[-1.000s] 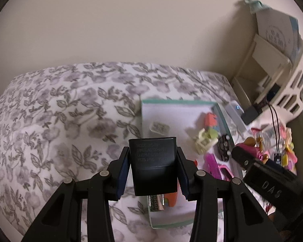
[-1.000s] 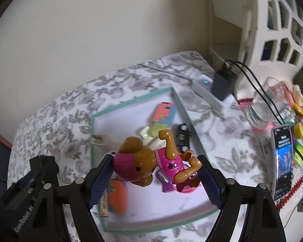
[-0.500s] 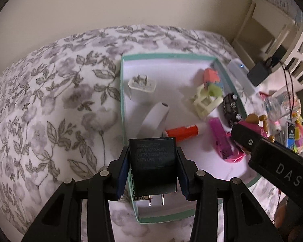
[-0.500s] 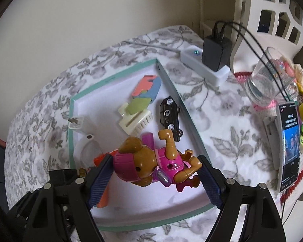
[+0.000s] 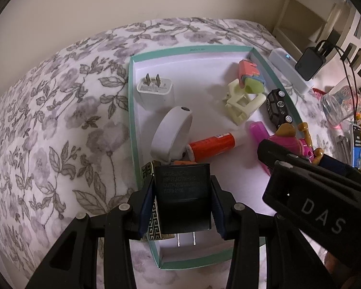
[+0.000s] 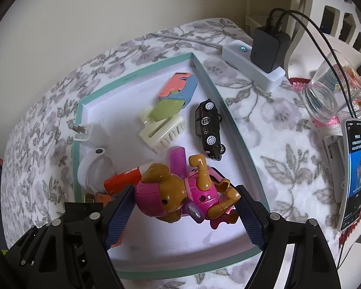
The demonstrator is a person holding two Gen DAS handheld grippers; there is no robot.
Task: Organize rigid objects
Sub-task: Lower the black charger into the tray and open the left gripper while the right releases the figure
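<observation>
Both grippers have dropped closer to the teal-rimmed box [image 5: 132,101] on the flower-patterned bed cover [image 5: 60,120]; a second ago it sat farther up the frames. The left gripper [image 5: 182,202] clamps a black charger [image 5: 183,200] over the box's lower left corner, prongs toward the camera. The right gripper [image 6: 185,209] holds a pink and brown toy dog [image 6: 180,197] between wide jaws, low over the box's lower middle. Both look ready for release.

Writing: the charger's pale label is mostly unreadable, with only "MODEL" and "INPUT" legible. "DAS" shows on the right gripper in the left view. The black toy car [image 6: 208,130] has a round roof emblem, unreadable.
</observation>
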